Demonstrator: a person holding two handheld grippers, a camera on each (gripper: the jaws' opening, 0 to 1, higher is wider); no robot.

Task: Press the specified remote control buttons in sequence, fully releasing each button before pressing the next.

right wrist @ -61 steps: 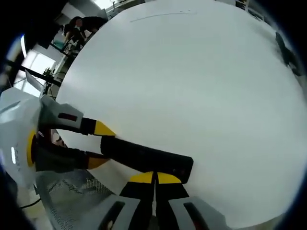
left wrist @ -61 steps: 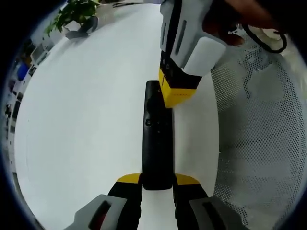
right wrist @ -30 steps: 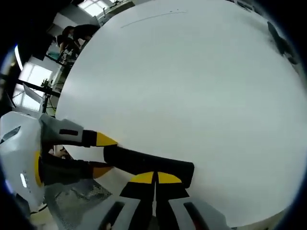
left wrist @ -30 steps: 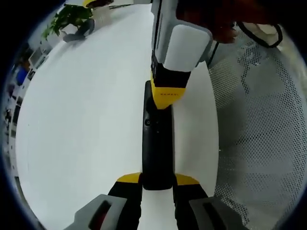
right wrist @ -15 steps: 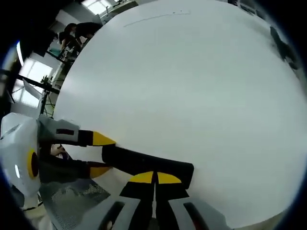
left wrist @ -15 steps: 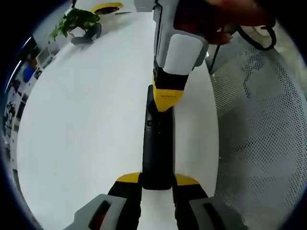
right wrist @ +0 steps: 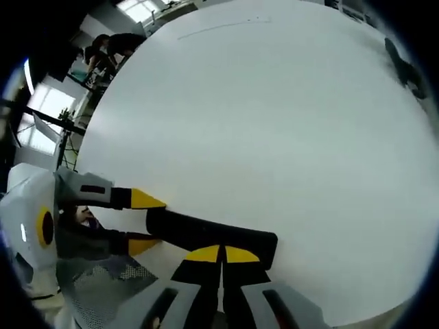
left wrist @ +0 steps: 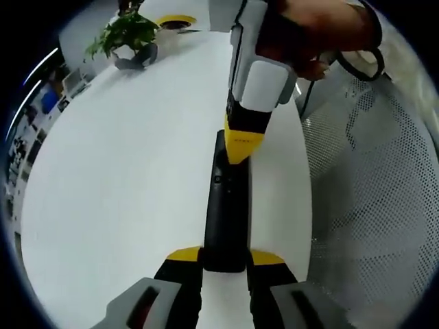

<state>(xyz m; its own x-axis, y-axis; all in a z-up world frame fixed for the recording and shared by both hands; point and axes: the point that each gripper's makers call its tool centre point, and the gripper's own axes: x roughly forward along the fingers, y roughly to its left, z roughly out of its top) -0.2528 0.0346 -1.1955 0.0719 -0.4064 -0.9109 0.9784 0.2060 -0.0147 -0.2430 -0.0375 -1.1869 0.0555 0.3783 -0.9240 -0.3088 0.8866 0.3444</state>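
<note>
A long black remote [left wrist: 225, 205] lies lengthwise over the white table [left wrist: 123, 178], its near end clamped between the yellow tips of my left gripper [left wrist: 225, 256]. My right gripper [left wrist: 240, 145] comes down from the top with its jaws shut together and its yellow tips resting on the remote's far end, just past a small button. In the right gripper view the remote [right wrist: 206, 232] runs across the bottom. My right gripper [right wrist: 221, 255] touches its upper face there, and the left gripper [right wrist: 145, 221] holds its other end from the left.
A potted plant [left wrist: 127, 35] and a yellow ring-shaped object [left wrist: 175, 20] stand at the table's far side. A white mesh chair [left wrist: 370, 205] sits beside the table edge. A hand [left wrist: 322, 34] holds the right gripper. People [right wrist: 110, 44] are in the background.
The right gripper's shut tips slid from the remote's right edge onto its top face and have stayed there. The left gripper keeps its hold; both views have shifted slightly.
</note>
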